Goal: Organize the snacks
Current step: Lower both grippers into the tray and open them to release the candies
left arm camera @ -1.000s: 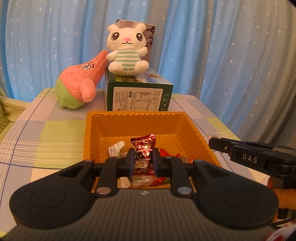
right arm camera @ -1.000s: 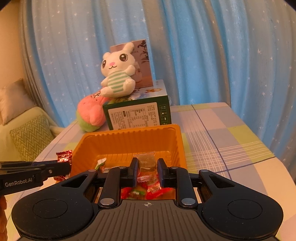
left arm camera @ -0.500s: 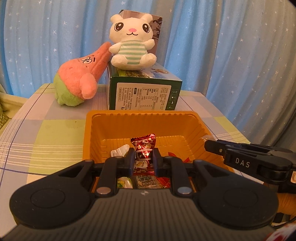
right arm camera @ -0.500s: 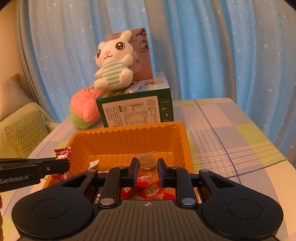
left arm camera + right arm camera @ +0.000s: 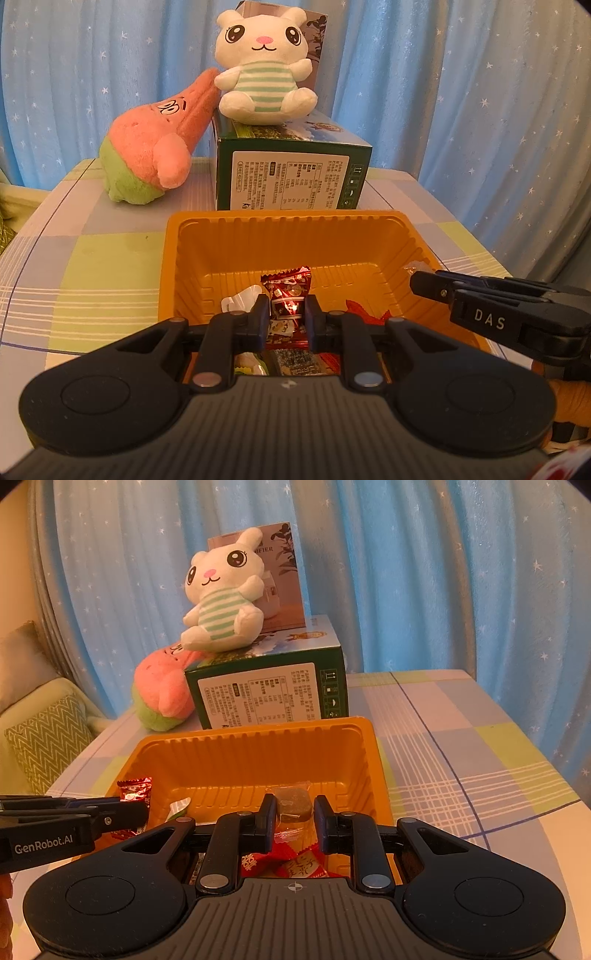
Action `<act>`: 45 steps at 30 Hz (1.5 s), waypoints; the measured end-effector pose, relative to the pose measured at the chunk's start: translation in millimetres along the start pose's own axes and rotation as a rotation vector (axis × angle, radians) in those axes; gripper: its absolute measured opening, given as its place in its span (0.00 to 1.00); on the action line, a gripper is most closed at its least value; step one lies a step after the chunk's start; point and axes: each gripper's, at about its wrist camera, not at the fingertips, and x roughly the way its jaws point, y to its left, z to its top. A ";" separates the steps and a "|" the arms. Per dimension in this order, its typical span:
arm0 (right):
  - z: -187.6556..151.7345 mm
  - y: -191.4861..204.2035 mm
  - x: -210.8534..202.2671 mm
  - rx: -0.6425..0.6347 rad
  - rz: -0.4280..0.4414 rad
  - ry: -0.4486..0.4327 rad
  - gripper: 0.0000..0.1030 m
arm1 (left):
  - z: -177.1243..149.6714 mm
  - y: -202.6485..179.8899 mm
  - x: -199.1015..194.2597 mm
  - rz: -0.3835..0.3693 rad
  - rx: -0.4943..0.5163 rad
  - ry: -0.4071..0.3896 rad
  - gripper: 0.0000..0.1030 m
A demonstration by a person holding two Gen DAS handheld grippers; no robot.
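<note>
My left tool is pinching a shiny red foil-wrapped candy, held upright over the near end of the ribbed orange plastic tray. My right tool is clamped on a brown candy in clear wrap, also above the tray's near end. In the left view the right tool sits at 3 o'clock by the tray's rim; in the right view the left one pokes in at 9 o'clock with the red wrapper sticking up. Below both there's a little pile of red wrapped candies plus a white-and-green packet on the tray floor. Tray's on the checked-cloth bench. At 12 o'clock, just behind it, a dark green cardboard box with a white striped bunny plush sitting on top, and a pink-and-green star plush leaning on the box at 10 o'clock.
</note>
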 end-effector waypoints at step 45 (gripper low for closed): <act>6.6 -8.8 13.1 0.062 0.021 0.004 0.22 | 9.1 7.1 10.9 0.035 0.009 -0.012 0.37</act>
